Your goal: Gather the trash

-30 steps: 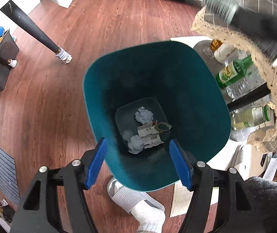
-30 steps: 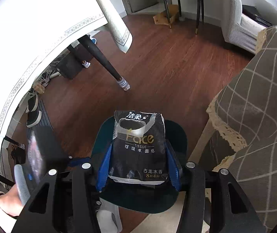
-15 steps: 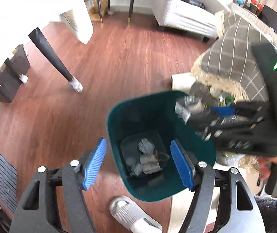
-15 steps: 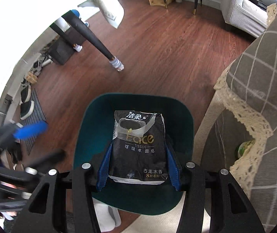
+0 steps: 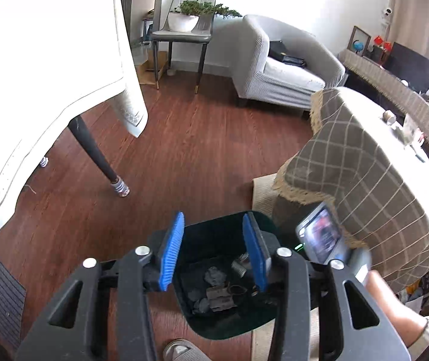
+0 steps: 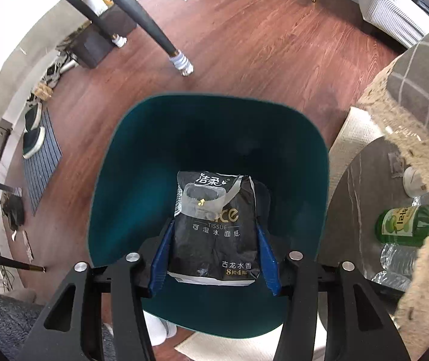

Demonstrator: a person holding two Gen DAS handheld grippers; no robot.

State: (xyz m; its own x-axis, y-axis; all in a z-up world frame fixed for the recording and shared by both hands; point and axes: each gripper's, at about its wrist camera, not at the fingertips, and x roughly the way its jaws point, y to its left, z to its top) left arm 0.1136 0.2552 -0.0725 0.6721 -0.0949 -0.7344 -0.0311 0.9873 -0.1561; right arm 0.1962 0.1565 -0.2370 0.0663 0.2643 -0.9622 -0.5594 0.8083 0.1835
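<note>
Landmark = teal bin (image 6: 118, 186), on wood floor (image 6: 244, 45).

Far left of bin, right-wrist view: striped mat (image 6: 41, 162) w/ dark shoes (image 6: 32, 143) on it, by wall. Nearer, up-left of bin: black table leg (image 6: 142, 15), white sock-like cover at foot. Left-wrist view, same side of bin: white tablecloth (image 5: 49, 69) hanging over that leg.

Left gripper (image 5: 213, 252): tipped steeply down, seen above bin's near rim. Blue pads (image 5: 171, 252) apart, narrow gap, closing now. Nothing between them. Through gap, on bin bottom: crumpled tissues (image 5: 214, 275), small torn card piece, ring-shaped scrap. Below bin in frame: grey slipper (image 5: 181, 352).

Right gripper (image 6: 214, 255): pointing almost straight down, centred over bin mouth. Pads clamped on both sides of black tissue pack (image 6: 214, 222); pack's sides pinched in, top flap peeled up. Pack held above bin interior, not touching walls as far as visible; bin bottom hidden behind it.

Right of bin: round dark-topped table under checked grey cloth w/ lace fringe (image 6: 380, 105). On lower shelf: green bottle (image 6: 404, 222) lying on side, clear plastic bottles (image 6: 395, 258) just beside, white cup. Left-wrist view, right of bin: other gripper body w/ lit screen (image 5: 322, 237), person's forearm (image 5: 395, 303) behind it. Far back: grey armchair (image 5: 283, 69).
</note>
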